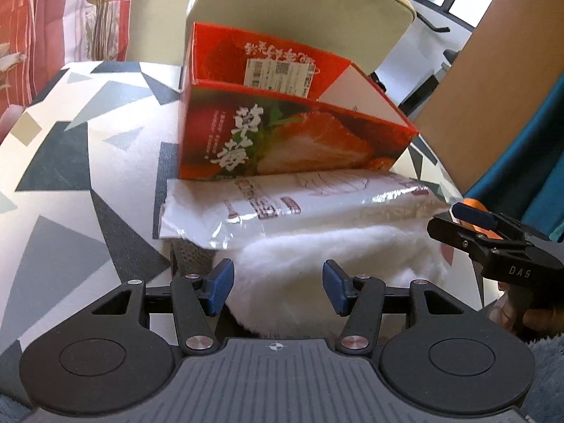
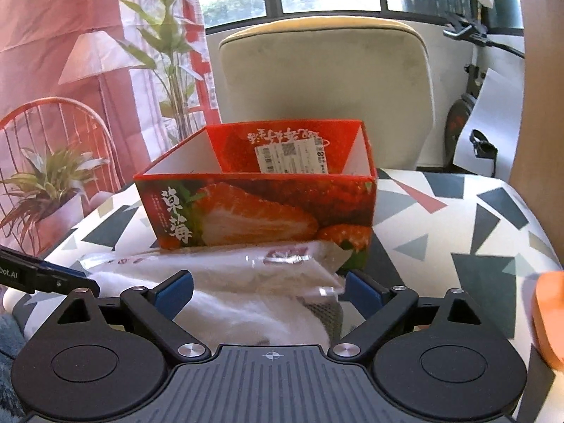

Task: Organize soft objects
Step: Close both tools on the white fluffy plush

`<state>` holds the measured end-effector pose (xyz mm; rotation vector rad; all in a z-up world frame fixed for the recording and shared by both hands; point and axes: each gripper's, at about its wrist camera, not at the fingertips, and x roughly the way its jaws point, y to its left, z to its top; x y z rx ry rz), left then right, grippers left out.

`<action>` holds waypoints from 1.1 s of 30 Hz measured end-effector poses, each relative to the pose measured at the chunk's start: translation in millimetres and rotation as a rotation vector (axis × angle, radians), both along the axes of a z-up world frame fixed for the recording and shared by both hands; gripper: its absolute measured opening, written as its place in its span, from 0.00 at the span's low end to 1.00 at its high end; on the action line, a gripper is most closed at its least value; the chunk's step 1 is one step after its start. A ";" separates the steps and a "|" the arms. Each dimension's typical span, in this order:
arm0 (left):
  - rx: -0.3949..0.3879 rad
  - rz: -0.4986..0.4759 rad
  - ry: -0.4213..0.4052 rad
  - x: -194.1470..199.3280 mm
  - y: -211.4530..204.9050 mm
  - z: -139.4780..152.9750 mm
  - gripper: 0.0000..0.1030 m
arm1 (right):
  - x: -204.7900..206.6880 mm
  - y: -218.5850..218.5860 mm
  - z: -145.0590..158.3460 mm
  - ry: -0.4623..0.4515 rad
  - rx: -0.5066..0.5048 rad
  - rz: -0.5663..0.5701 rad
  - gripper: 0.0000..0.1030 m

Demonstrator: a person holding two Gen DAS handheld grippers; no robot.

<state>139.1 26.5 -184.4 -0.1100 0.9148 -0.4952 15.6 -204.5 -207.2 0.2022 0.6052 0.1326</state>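
While both claws gape wide and hold nothing, white fluffy fabric lies bunched between the left claw fingers and just under the right claw. Ahead of both: crinkled plastic-wrapped packet, then open red strawberry box on the patterned worktop.

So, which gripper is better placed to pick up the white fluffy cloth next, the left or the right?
Probably the left. The left gripper is open with the white fluffy cloth directly between its fingers. The right gripper is open too, but it faces the plastic bag lying over the cloth's edge.
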 end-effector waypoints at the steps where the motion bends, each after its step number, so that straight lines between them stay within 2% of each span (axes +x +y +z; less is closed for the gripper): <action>1: 0.003 0.002 0.008 0.2 -0.6 -1.4 0.56 | -1.1 -0.8 -1.8 0.007 0.002 -0.004 0.89; 3: 0.010 0.004 0.025 0.1 -1.6 -5.5 0.57 | -3.1 -1.9 -6.2 0.027 0.003 -0.011 0.90; 5: 0.029 0.013 0.042 1.7 -2.9 -10.1 0.57 | -4.7 -2.9 -11.3 0.049 0.008 -0.008 0.95; 10: 0.083 0.030 0.058 8.9 -6.9 -19.1 0.57 | -2.5 -2.1 -25.8 0.115 -0.020 -0.022 0.96; 16: 0.159 0.054 0.013 17.9 -11.7 -23.1 0.72 | 7.8 1.1 -46.0 0.175 -0.113 -0.064 0.99; 20: 0.201 0.057 0.000 21.1 -16.2 -33.1 0.75 | 17.5 5.0 -56.5 0.187 -0.190 -0.099 0.99; 25: 0.215 0.090 0.005 26.6 -15.2 -43.8 0.87 | 26.9 17.7 -70.2 0.185 -0.299 -0.090 1.00; 28: 0.215 0.109 0.016 30.1 -12.9 -48.1 0.92 | 29.4 23.2 -77.2 0.189 -0.328 -0.085 1.00; 33: 0.218 0.100 0.011 32.4 -14.2 -54.2 0.92 | 33.2 24.6 -87.3 0.226 -0.332 -0.087 1.00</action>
